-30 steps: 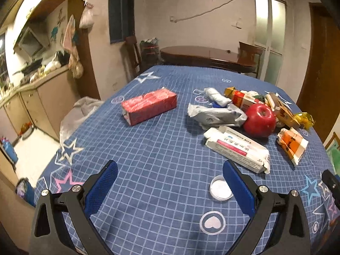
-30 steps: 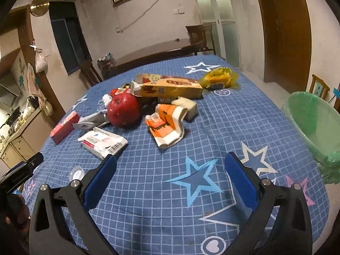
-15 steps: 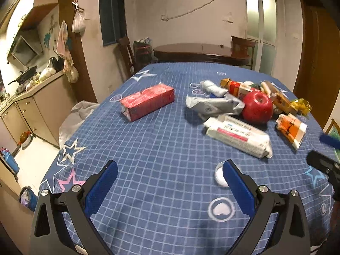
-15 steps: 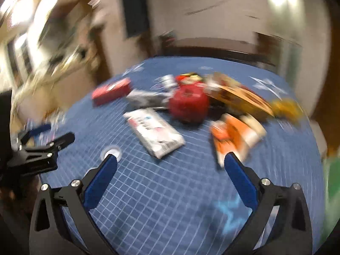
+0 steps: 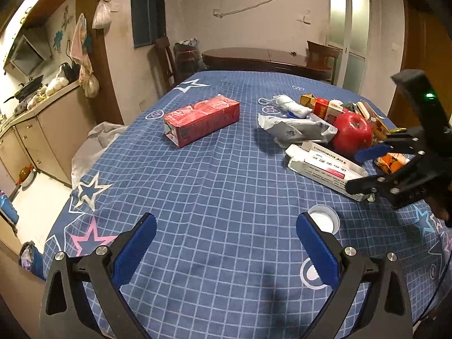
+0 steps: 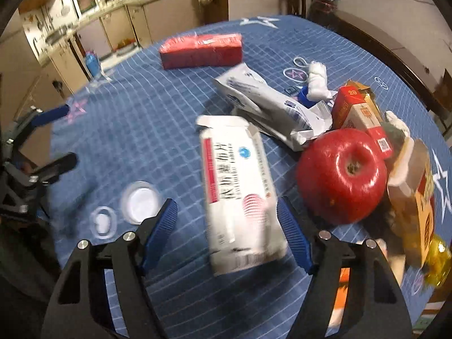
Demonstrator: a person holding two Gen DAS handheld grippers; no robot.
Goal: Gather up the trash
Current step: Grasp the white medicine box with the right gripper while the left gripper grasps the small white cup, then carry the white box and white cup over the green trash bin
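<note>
1. White medicine carton (image 6: 240, 189), one: long flat box with a red stripe, a blue round logo and dark print, end flaps standing open. It is lying on the blue checked tablecloth (image 5: 214, 186), its near end sitting between the blue pads of the right gripper (image 6: 227, 231).
2. Right gripper, one: jaws are standing wide to either side of the carton; contact with the pads cannot be told through the blur.
3. Left gripper (image 5: 226, 250), one: jaws are gaping wide over bare cloth and holding nothing.
4. Red apple (image 6: 341, 175), one: sitting just right of the carton, against the pile of packaging.
5. Red brick carton (image 5: 202, 124), one: lying apart from the pile, further along the table.
6. Grey-white foil pouch (image 6: 268, 104), one: torn open, lying crumpled beyond the white carton.
7. White round cap (image 5: 323, 219), one: lying open side up near the left gripper's right pad.
8. Rolled white gauze (image 6: 317, 80), one: lying beyond the pouch.
9. Orange and red small boxes (image 6: 358, 113), number unclear: crowding behind the apple; contents are not showing.
</note>
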